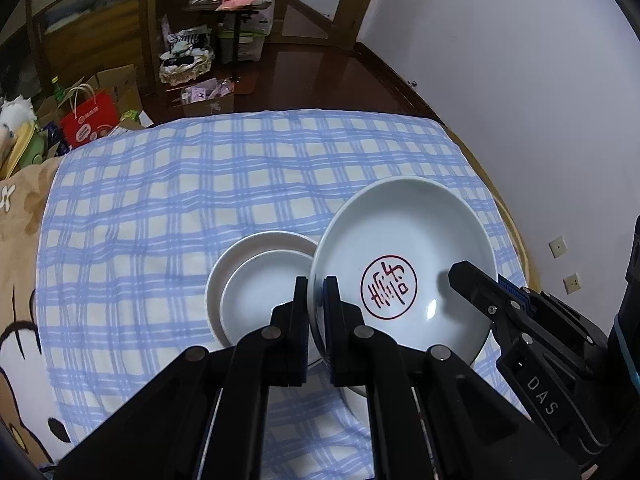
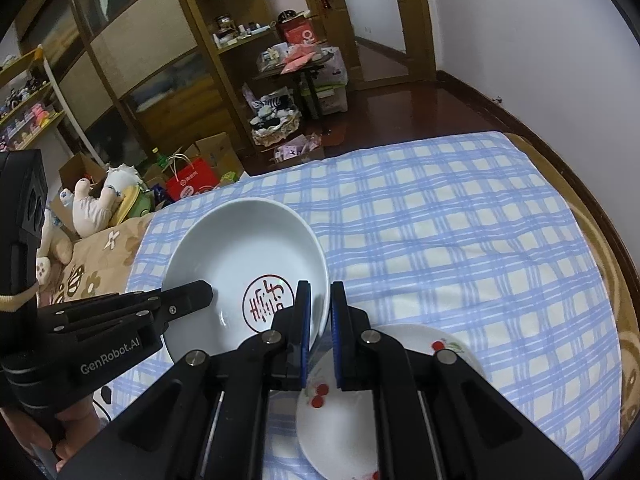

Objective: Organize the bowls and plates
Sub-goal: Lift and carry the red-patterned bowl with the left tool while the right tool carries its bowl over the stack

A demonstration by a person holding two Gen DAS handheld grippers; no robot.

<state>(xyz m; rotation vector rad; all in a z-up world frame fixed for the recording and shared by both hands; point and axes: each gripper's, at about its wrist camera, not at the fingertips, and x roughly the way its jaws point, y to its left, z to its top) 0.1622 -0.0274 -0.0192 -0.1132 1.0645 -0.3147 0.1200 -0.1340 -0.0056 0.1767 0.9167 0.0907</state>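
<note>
Bowl (image 1: 404, 264) with a red seal, apparently lifted, is pinched at opposite rims by left tongs (image 1: 316, 300) and right tongs (image 2: 318, 304).

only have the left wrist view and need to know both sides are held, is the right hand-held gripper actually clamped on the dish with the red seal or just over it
Observer: Clamped. The right hand-held gripper has one finger inside and one outside the rim of the seal dish, with its jaws shut on it.
Operator: ok, anything under that side i cant make out
Observer: Yes, a white plate with red cherries lies on the checked cloth just below that gripper.
</note>
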